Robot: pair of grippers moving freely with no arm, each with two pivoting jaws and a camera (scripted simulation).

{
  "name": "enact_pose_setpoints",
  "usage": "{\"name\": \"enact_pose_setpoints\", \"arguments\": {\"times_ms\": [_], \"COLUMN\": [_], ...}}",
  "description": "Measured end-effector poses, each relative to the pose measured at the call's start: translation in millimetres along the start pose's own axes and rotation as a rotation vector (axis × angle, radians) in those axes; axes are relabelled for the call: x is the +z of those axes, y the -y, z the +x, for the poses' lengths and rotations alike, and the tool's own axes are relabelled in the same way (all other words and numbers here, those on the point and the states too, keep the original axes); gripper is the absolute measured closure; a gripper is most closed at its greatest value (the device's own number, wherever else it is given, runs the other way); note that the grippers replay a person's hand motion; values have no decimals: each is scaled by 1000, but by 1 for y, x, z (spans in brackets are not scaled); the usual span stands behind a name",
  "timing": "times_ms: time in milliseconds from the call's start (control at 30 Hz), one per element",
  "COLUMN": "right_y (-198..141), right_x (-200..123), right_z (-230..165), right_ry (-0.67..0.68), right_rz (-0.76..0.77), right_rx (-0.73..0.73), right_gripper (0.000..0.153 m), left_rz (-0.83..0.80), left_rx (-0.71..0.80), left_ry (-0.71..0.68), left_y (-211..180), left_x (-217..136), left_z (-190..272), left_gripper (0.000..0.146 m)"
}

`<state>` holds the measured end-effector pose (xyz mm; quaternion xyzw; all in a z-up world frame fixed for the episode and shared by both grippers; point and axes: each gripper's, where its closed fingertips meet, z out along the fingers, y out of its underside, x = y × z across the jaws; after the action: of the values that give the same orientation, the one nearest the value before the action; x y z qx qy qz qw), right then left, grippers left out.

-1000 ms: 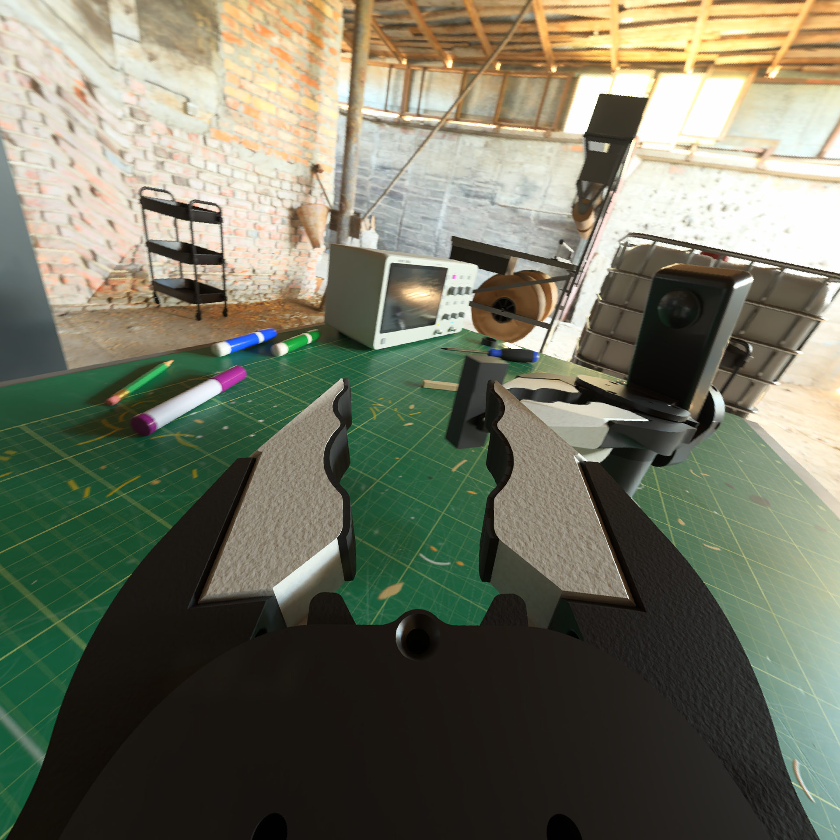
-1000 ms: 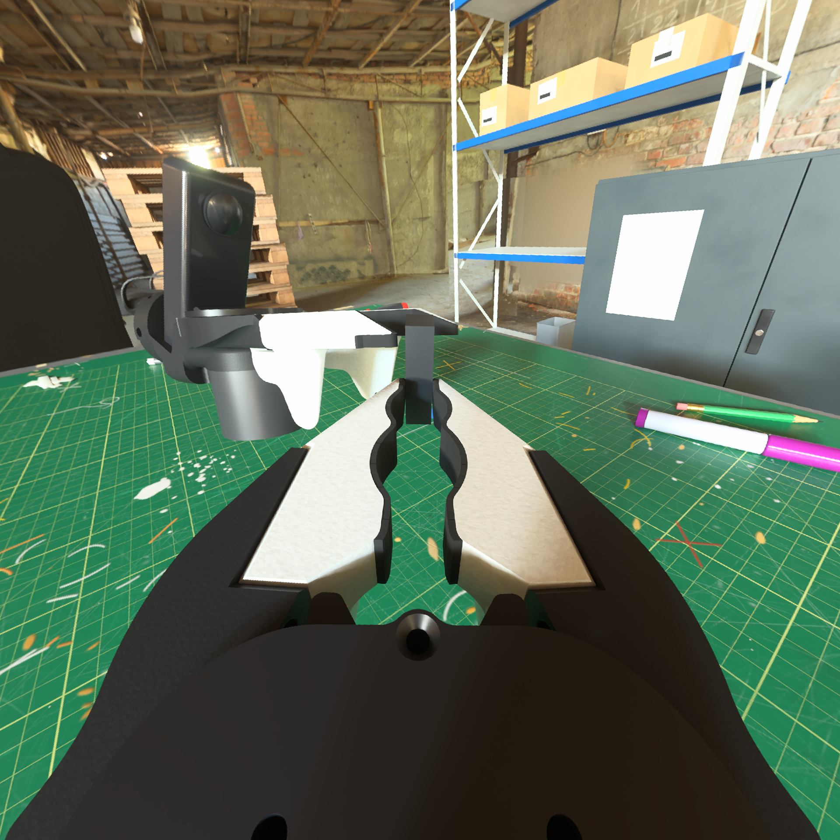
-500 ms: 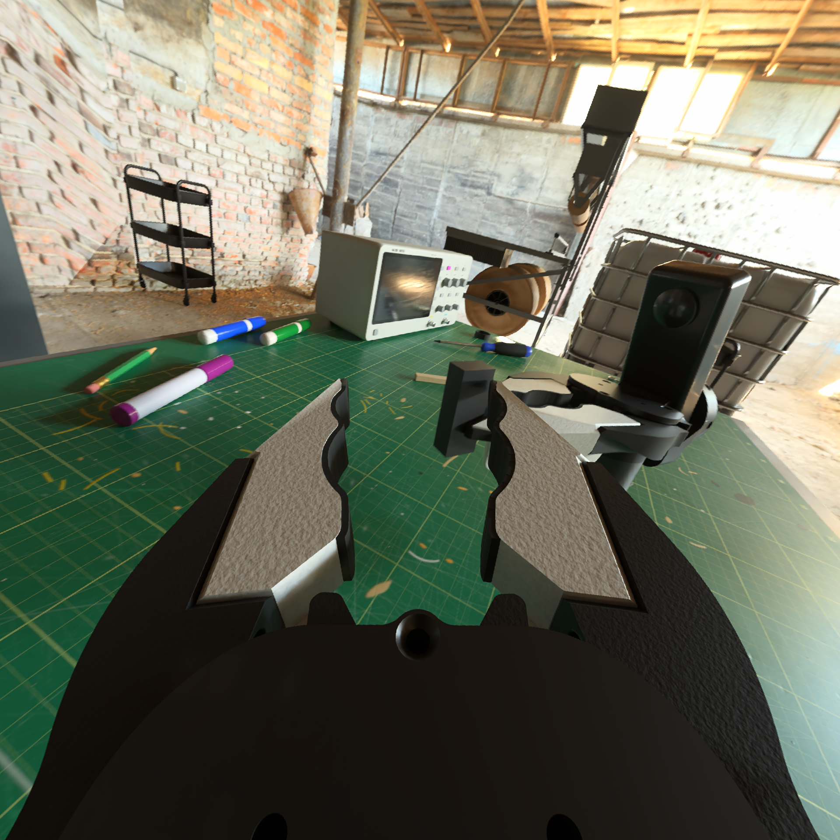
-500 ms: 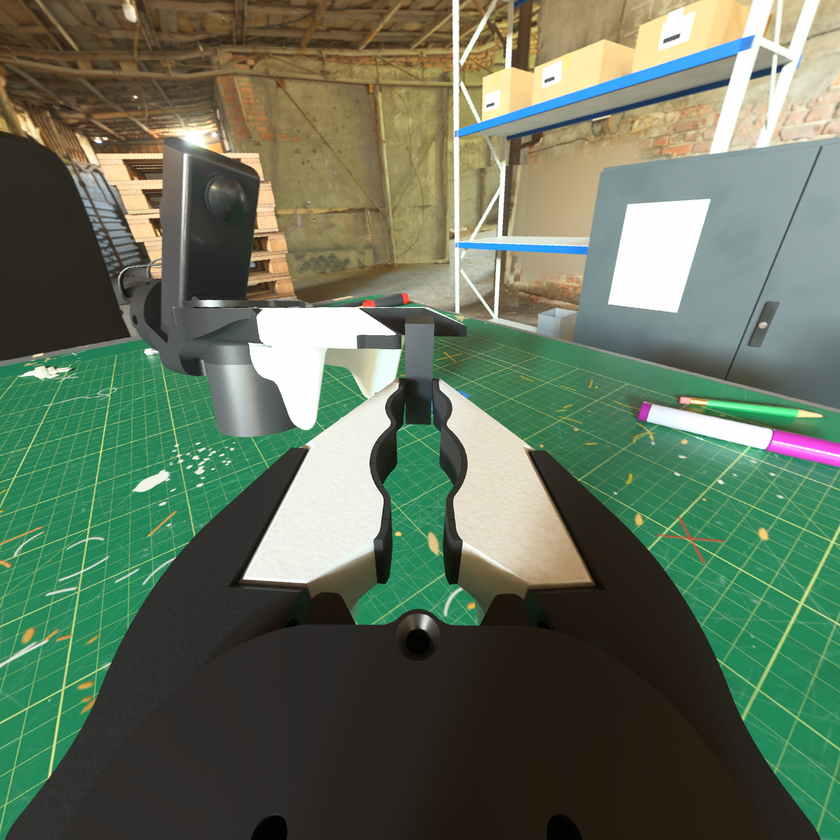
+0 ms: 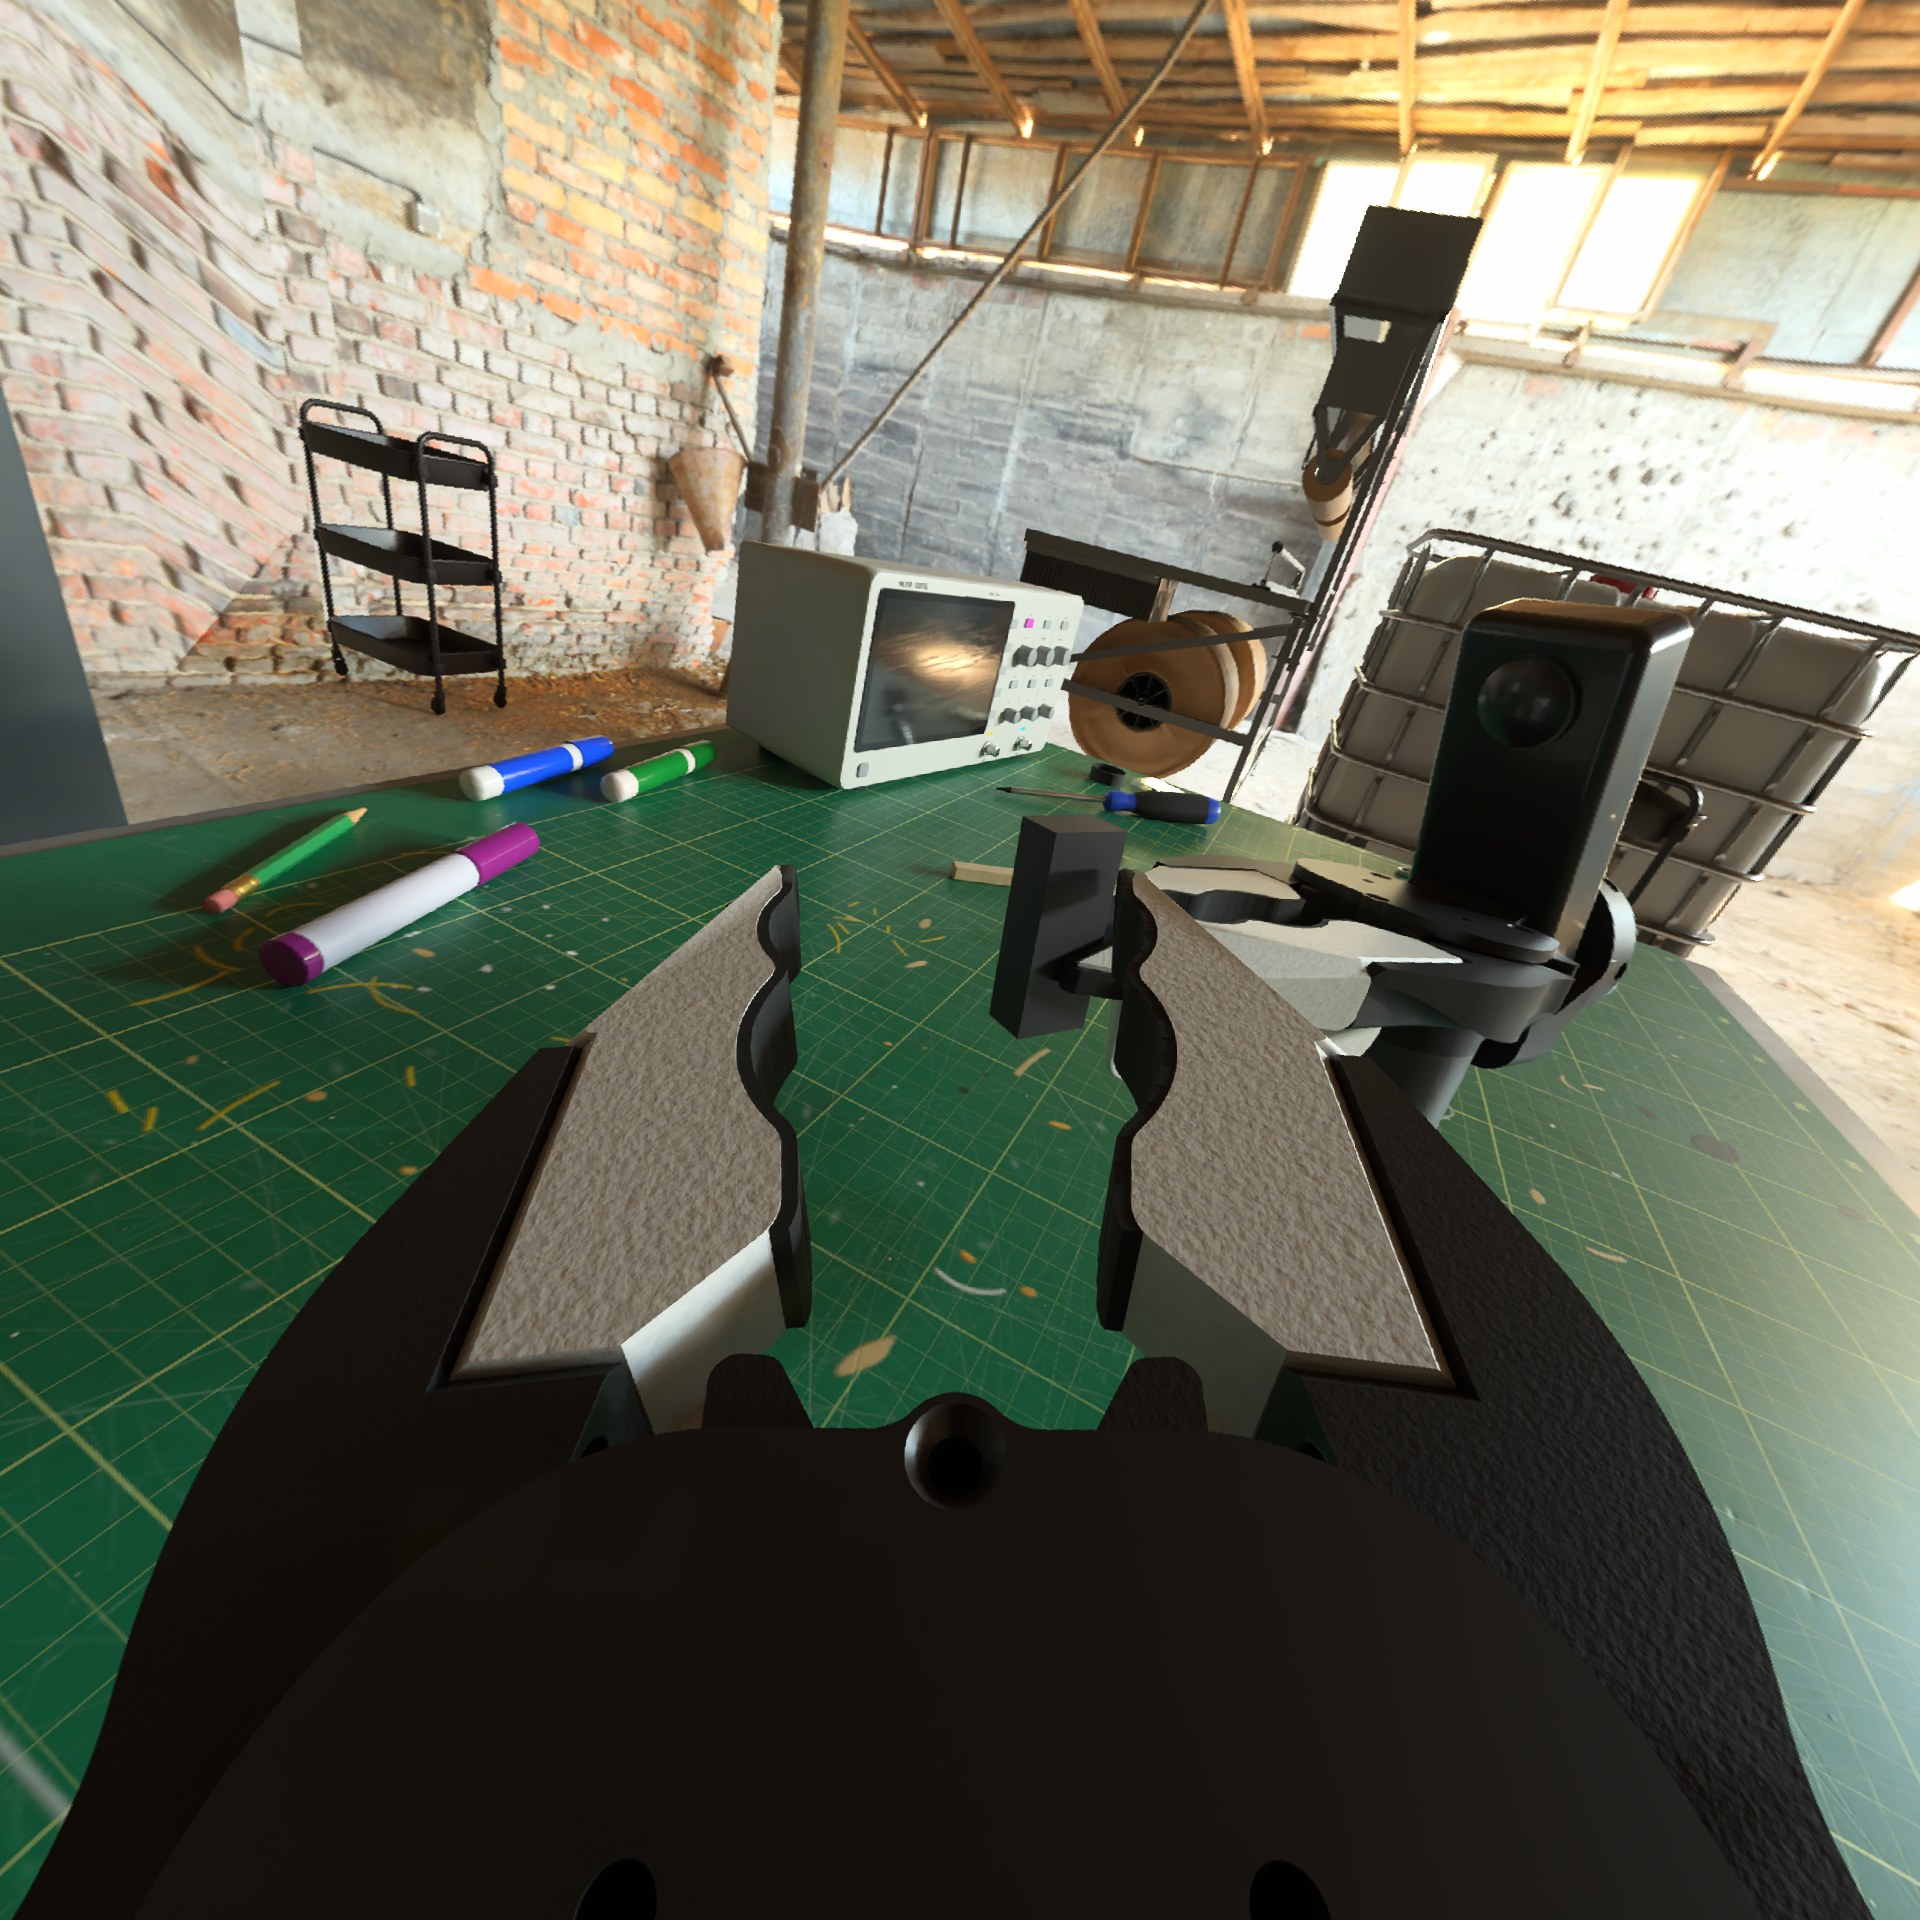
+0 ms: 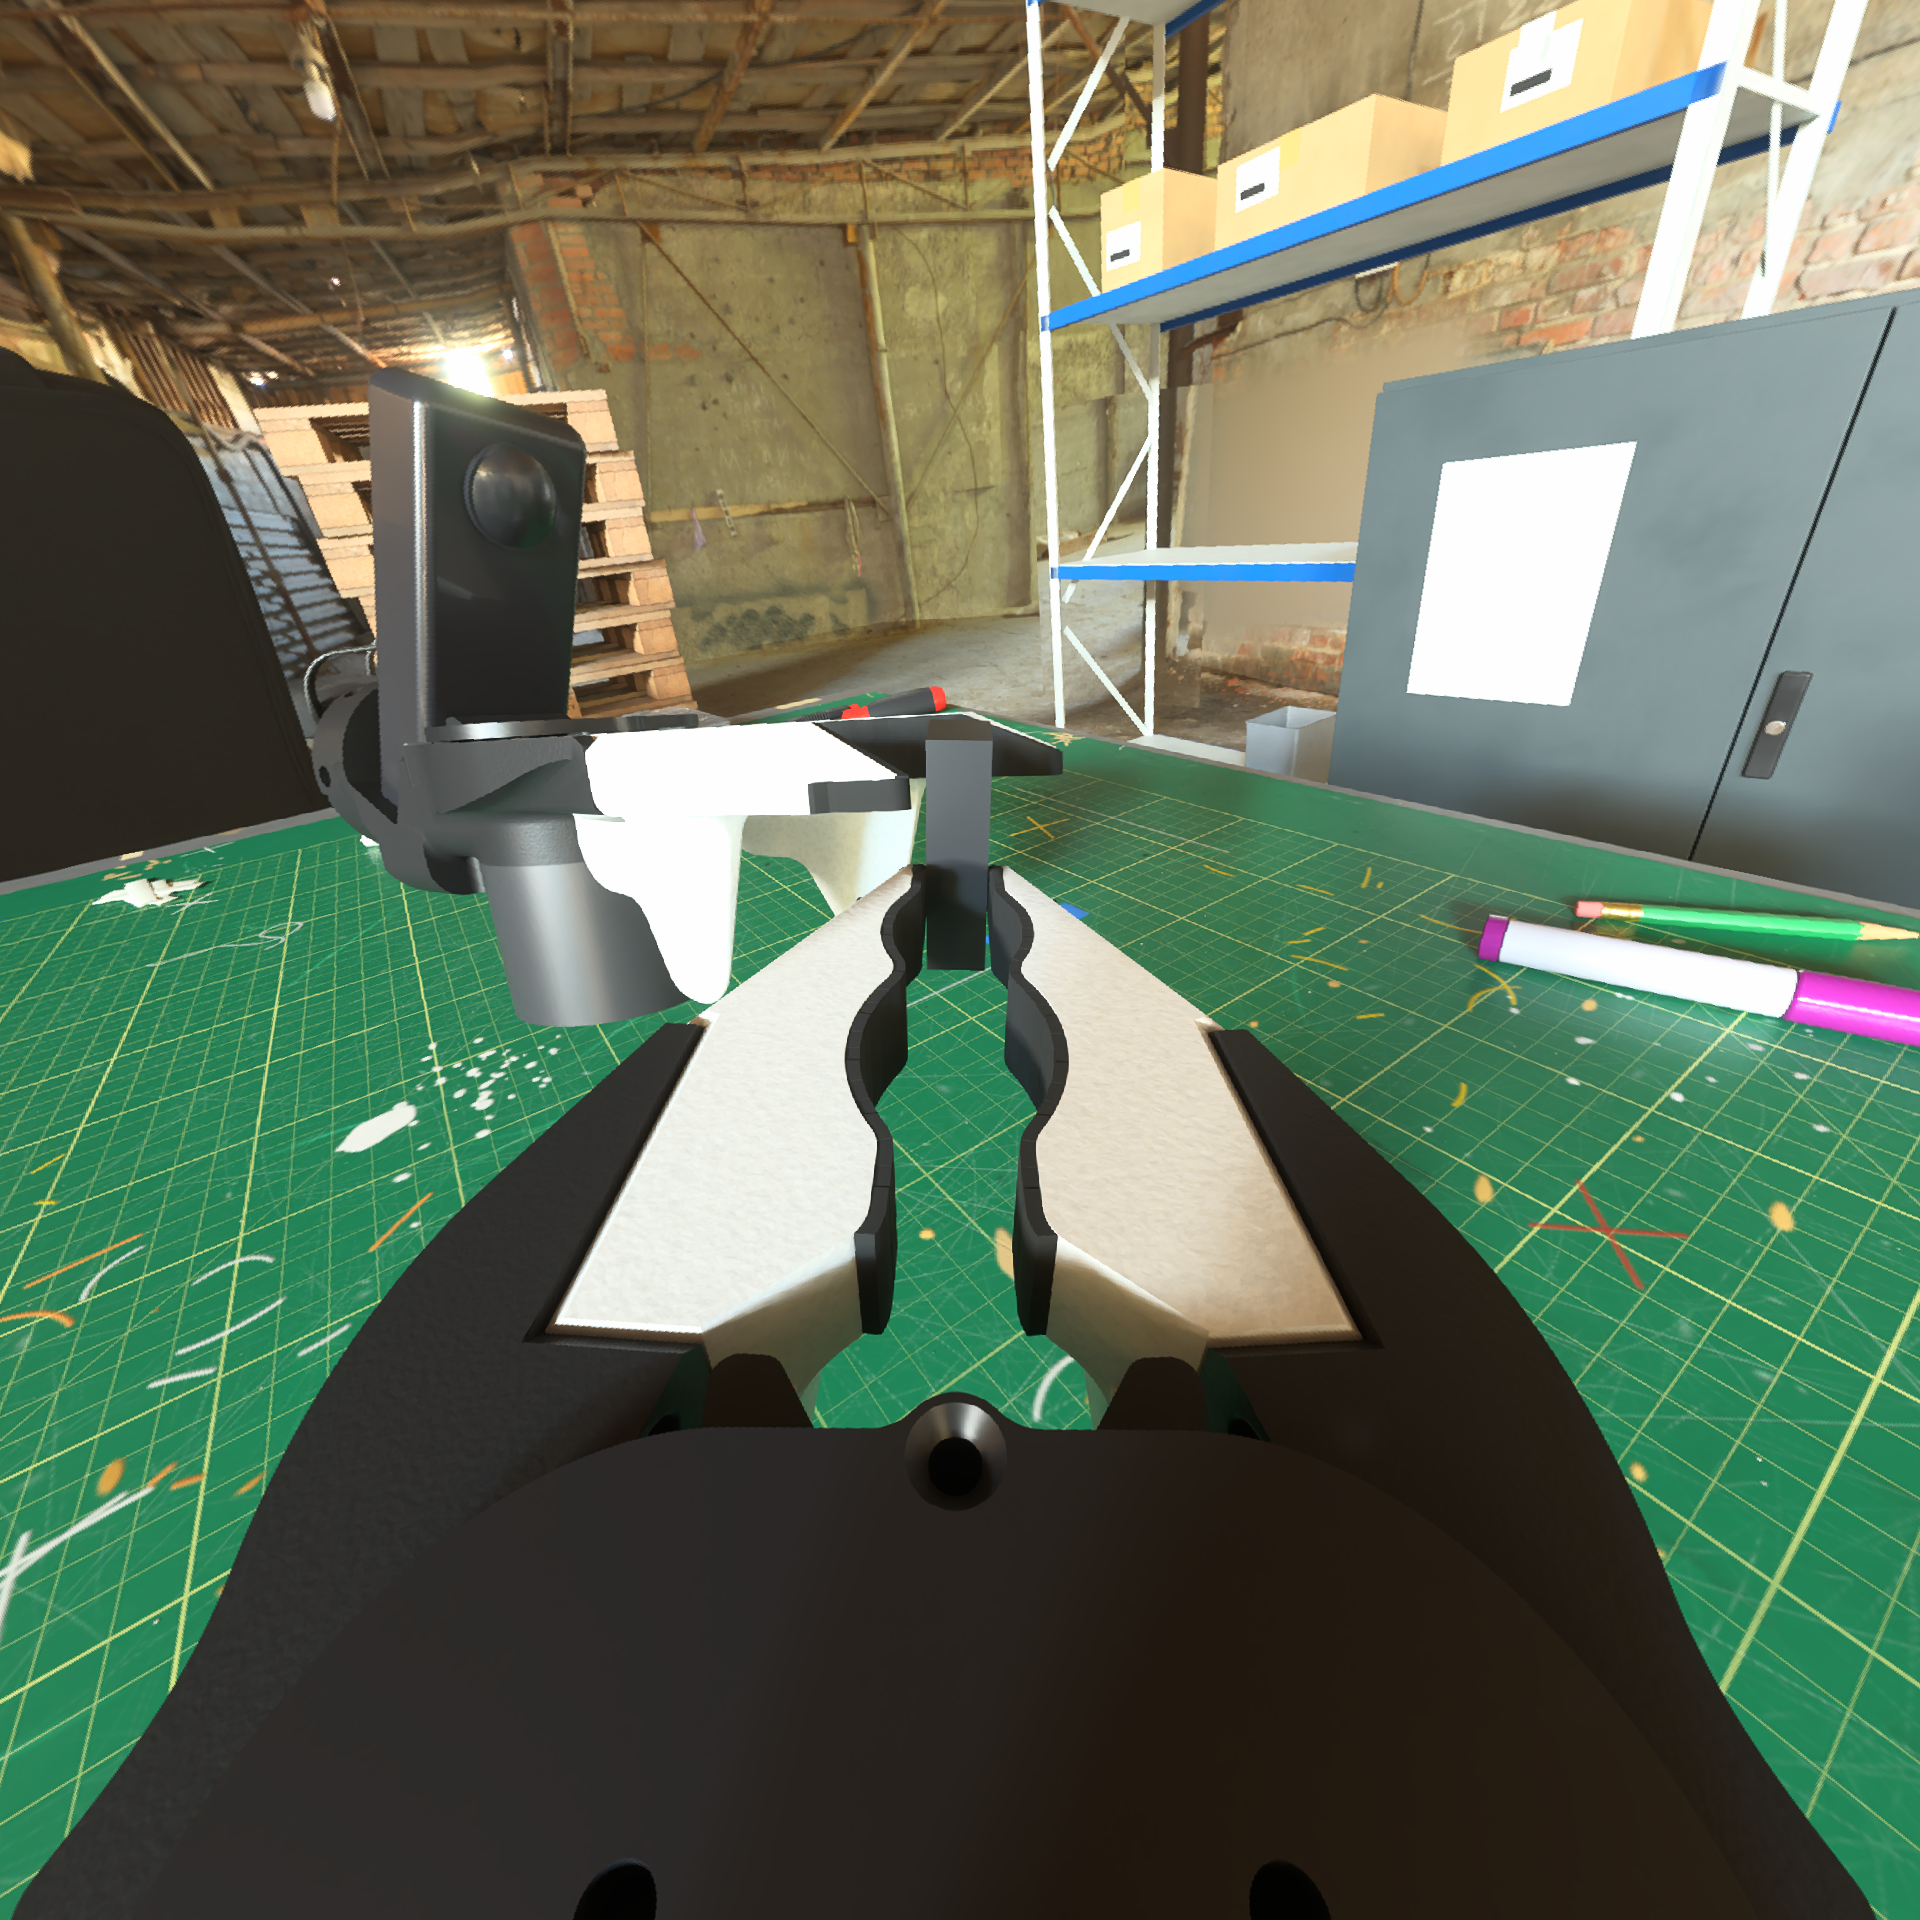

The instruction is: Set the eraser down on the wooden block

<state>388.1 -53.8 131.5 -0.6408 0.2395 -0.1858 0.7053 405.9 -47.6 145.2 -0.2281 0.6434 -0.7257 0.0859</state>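
Observation:
My right gripper (image 6: 954, 896) is shut on the eraser (image 6: 956, 862), a dark grey block held upright between its fingertips, above the green cutting mat (image 6: 1351, 1143). In the left wrist view the eraser (image 5: 1055, 925) and the right gripper (image 5: 1103, 961) sit just right of centre. The wooden block (image 5: 977, 873), a small flat tan piece, lies on the mat just beyond the eraser. My left gripper (image 5: 956, 904) is open and empty, its right finger close beside the eraser. It also shows in the right wrist view (image 6: 894, 764), crossing behind the eraser.
A beige oscilloscope (image 5: 894, 665) and a cable spool (image 5: 1153, 696) stand at the mat's far edge. A purple marker (image 5: 400, 899), a green pencil (image 5: 286, 860), blue and green markers (image 5: 535, 767) and a blue screwdriver (image 5: 1158, 805) lie on the mat. The table edge (image 5: 1829, 1122) runs along the right.
Both grippers have shifted only slightly. The right gripper still holds the eraser above the mat and the left gripper stays open.

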Motion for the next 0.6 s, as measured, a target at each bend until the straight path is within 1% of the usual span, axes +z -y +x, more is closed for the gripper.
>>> {"name": "enact_pose_setpoints", "arguments": {"times_ms": [67, 167, 300, 433, 500, 600], "right_y": [0, 3, 3, -2, -2, 3], "right_x": [0, -2, -2, 0, 0, -1], "right_z": [2, 5, 7, 7, 5, 3], "right_ry": [-4, -3, 13, 30, 53, 73], "right_rz": [-1, 13, 11, -32, -51, -84], "right_rx": [8, 44, 99, 169, 210, 224], "right_gripper": [142, 142, 142, 142, 142, 142], "left_rz": [1, 20, 59, 54, 63, 71], "left_rx": [1, -7, -40, -24, -10, 0], "left_ry": [14, 80, 75, 90, 126, 180], "left_y": [0, 4, 11, 8, 7, 6], "left_x": [-2, -9, -15, -13, -14, -19], "left_z": [-4, -18, -22, -23, -29, -40], "left_gripper": [85, 88, 88, 87, 87, 88]}}
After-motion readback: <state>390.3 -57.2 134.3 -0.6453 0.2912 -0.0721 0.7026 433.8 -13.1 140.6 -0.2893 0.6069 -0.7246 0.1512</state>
